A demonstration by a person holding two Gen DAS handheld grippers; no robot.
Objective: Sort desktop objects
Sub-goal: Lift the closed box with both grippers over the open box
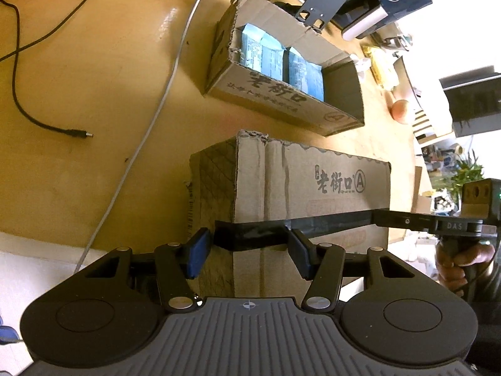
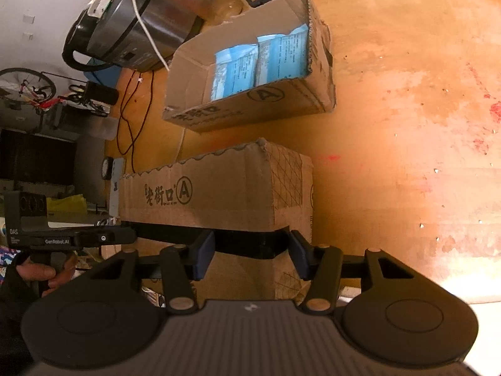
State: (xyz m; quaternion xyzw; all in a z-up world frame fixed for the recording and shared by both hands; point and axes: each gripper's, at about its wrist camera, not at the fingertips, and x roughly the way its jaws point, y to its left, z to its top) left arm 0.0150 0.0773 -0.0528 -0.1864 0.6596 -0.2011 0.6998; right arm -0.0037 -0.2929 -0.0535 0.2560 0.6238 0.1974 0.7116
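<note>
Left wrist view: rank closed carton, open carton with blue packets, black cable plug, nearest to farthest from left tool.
From the left tool:
1. Closed carton, directly ahead, its corner between the pads, gripped.
2. Black cable plug, out to the left on the tabletop; ranked below the open carton only loosely.
3. Open carton with blue packets, straight beyond the closed one.

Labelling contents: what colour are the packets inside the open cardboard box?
Light blue packets, with small dark print; clearest in the right wrist view.
</note>
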